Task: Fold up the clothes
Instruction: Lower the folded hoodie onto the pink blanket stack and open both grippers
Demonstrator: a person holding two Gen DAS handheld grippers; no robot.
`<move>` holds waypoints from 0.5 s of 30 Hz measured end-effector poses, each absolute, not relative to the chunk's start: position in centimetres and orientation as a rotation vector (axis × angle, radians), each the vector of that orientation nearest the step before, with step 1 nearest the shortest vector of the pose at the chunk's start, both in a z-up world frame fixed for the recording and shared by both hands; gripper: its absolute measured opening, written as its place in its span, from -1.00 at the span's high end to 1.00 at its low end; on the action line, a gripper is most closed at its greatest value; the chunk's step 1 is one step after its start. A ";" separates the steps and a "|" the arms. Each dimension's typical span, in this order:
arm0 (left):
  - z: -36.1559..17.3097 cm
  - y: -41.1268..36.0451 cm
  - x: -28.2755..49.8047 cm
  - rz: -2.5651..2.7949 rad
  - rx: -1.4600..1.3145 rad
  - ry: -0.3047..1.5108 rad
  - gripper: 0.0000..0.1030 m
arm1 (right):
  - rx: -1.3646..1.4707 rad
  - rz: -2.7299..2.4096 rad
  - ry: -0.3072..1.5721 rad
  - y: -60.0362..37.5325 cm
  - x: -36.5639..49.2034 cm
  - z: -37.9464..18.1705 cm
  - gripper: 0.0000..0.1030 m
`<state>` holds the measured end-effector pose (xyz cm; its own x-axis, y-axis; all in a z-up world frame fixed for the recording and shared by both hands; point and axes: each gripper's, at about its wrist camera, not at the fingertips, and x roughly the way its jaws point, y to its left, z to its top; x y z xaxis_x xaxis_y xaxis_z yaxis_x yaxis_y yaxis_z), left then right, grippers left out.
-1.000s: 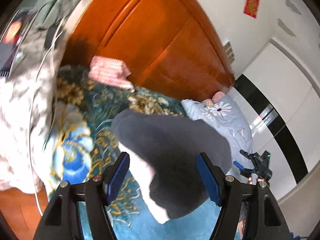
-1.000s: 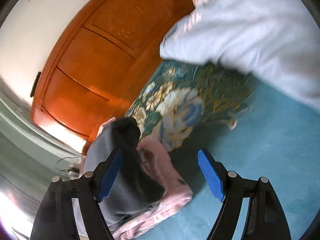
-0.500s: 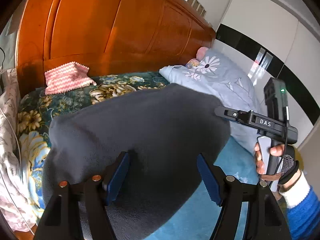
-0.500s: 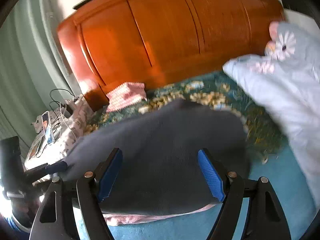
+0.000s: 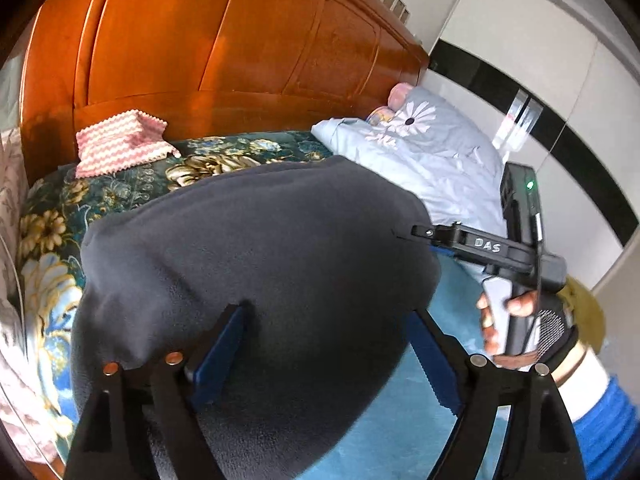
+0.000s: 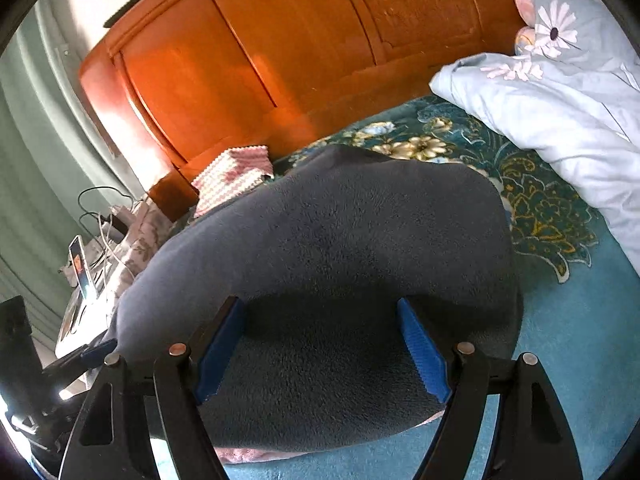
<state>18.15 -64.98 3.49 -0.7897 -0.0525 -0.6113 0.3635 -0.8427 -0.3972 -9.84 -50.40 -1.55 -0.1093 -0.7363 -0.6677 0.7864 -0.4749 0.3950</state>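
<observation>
A dark grey fleece garment [image 5: 260, 248] lies spread over the flowered bedcover [image 5: 52, 240], grey side up. A strip of its pink lining [image 6: 248, 454] shows at the near edge. My left gripper [image 5: 326, 316] hovers over the near edge, jaws opening; the fleece lies under the gap and the pads do not press it. My right gripper [image 6: 320, 304] is open over the same garment [image 6: 340, 232], farther right. In the left wrist view a hand [image 5: 496, 320] holds the right gripper's handle, and its fingers [image 5: 420, 232] reach the garment's right edge.
A wooden headboard [image 5: 220, 40] stands behind the bed. A pink zigzag cloth [image 5: 120, 146] lies folded near it. A light blue quilt [image 6: 560, 112] is heaped at the right. A bedside table [image 6: 80, 264] with a phone and cables stands left. A white wardrobe [image 5: 540, 80] is at the right.
The garment was bunched up with its pink lining showing; now it lies spread out, grey side up. Both grippers swung round to face the headboard. The left jaws stand a little wider.
</observation>
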 end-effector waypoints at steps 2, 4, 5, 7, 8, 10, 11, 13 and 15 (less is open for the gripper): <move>4.3 -64.6 19.2 -2.688 0.867 0.799 -0.67 | 1.030 -1.826 0.056 -50.0 -9.2 -0.8 -0.54; 4.9 -64.0 20.7 -2.712 0.808 0.854 -0.67 | 0.981 -1.860 0.070 -49.2 -7.7 0.3 -0.54; 5.0 -63.6 21.6 -2.717 0.781 0.873 -0.67 | 0.950 -1.871 0.086 -48.8 -6.6 0.8 -0.54; 4.9 -62.7 22.9 -2.717 0.753 0.883 -0.67 | 0.892 -1.889 0.118 -48.0 -4.5 1.4 -0.54; 4.7 -62.2 23.6 -2.718 0.749 0.882 -0.67 | 0.874 -1.889 0.136 -47.6 -3.3 1.5 -0.54; 4.2 -61.5 24.7 -2.710 0.752 0.885 -0.67 | 0.867 -1.894 0.165 -47.1 -1.3 1.1 -0.54; 3.8 -61.2 25.3 -2.704 0.746 0.889 -0.68 | 0.869 -1.896 0.176 -46.9 -0.3 0.8 -0.54; 2.9 -60.8 26.4 -2.681 0.737 0.894 -0.70 | 0.880 -1.891 0.193 -46.5 1.6 -0.3 -0.54; 1.8 -60.6 27.5 -2.635 0.724 0.900 -0.73 | 0.900 -1.884 0.199 -46.4 3.2 -1.5 -0.54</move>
<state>27.46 -60.58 1.82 -0.8408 -0.0842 -0.5348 0.3937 -0.7731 -0.4974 3.16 -46.36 -1.49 -0.2259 -0.7152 -0.6614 0.8379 -0.4890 0.2426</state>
